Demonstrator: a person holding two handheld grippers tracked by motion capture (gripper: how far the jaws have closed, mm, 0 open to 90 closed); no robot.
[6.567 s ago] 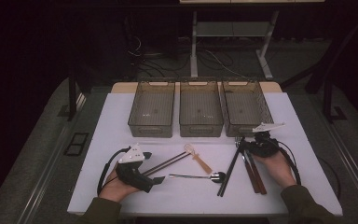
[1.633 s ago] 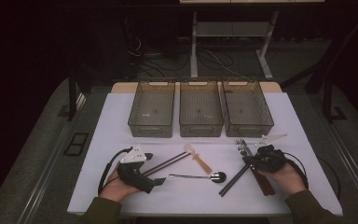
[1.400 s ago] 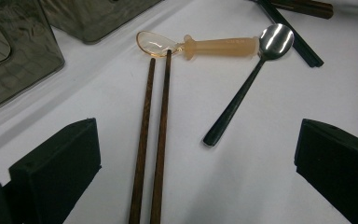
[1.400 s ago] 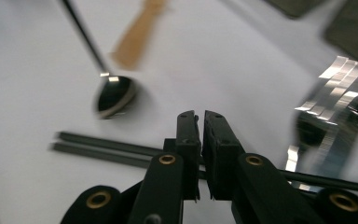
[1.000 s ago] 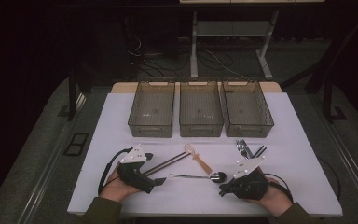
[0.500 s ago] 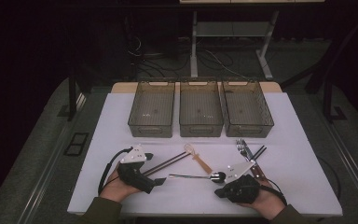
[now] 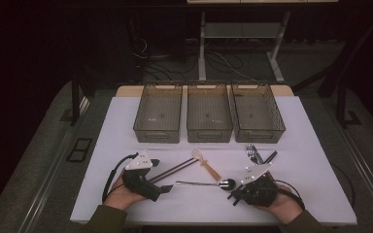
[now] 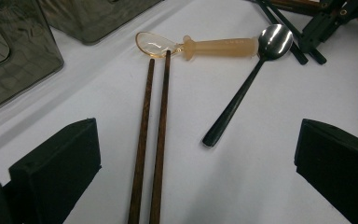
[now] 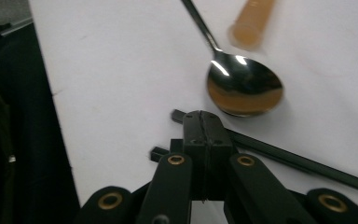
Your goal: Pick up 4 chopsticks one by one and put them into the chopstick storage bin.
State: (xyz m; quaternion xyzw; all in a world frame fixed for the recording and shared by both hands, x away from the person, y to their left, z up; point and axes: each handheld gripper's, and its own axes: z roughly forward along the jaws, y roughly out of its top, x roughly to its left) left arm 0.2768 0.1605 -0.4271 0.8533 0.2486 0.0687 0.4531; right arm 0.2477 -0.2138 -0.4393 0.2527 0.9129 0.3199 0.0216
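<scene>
My left gripper (image 7: 161,175) lies on the white table (image 7: 315,145) with its jaws wide open. Between them (image 8: 196,154) lie the near ends of two brown chopsticks (image 8: 151,135), untouched. Beyond those lie an amber plastic spoon (image 8: 219,46) and a metal spoon (image 8: 242,88). My right gripper (image 7: 238,191) rests low at the front right, shut (image 9: 203,122), its tips just short of the metal spoon's bowl (image 9: 244,88). Two black chopsticks (image 9: 298,163) lie on the table under its jaws, and I see nothing between the pads. A fork (image 7: 252,153) lies behind it.
Three empty smoky plastic bins (image 7: 159,114) (image 7: 209,114) (image 7: 257,112) stand in a row at the back of the table. The front edge (image 7: 199,222) runs just beneath both hands. A dark floor and a desk frame (image 7: 238,34) lie beyond.
My right gripper has come from beside the fork toward the front edge and leftward, and now stops near the metal spoon's bowl. The left gripper has stayed in place.
</scene>
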